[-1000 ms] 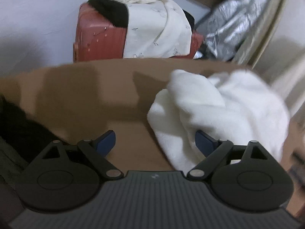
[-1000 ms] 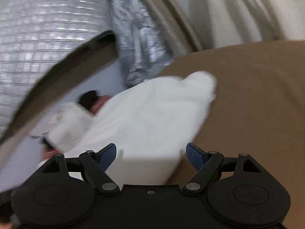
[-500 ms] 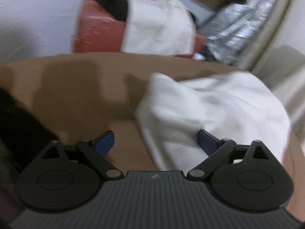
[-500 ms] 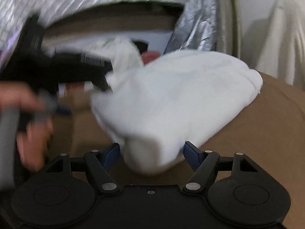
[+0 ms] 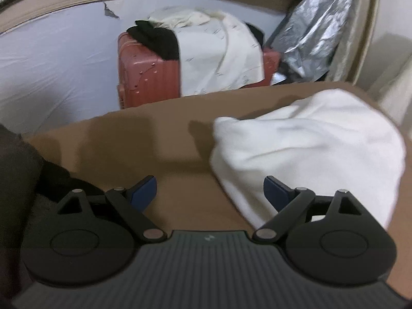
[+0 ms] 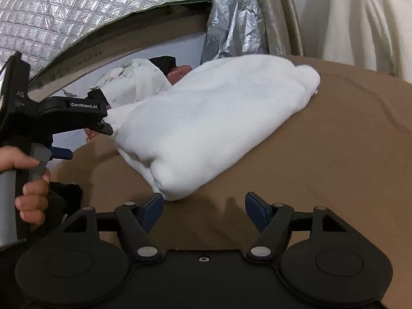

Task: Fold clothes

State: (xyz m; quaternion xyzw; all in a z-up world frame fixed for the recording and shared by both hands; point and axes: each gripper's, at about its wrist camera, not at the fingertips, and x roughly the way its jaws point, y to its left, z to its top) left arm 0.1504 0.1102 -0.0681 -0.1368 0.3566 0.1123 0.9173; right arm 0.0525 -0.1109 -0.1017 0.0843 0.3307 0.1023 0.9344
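A white folded garment (image 5: 309, 149) lies bunched on the brown cover (image 5: 154, 154). My left gripper (image 5: 209, 190) is open, low over the cover. Its right fingertip (image 5: 275, 191) is in front of the garment's near edge and nothing sits between the fingers. In the right wrist view the same garment (image 6: 219, 123) lies just beyond my right gripper (image 6: 204, 206), which is open and empty over the cover (image 6: 334, 167). A hand (image 6: 31, 188) holds the left tool, whose black finger (image 6: 77, 110) reaches the garment's left edge.
A red suitcase (image 5: 144, 77) draped with cream and black clothes stands behind the cover's far edge. Silver foil sheeting (image 6: 77, 13) hangs at the back. Dark clothing (image 5: 18, 180) lies at the left. A cream curtain (image 6: 365, 20) hangs at the right.
The right wrist view has swung left, bringing the hand and left tool into sight, and now sits steady at the garment's near corner. The left gripper has shifted slightly; both stay open.
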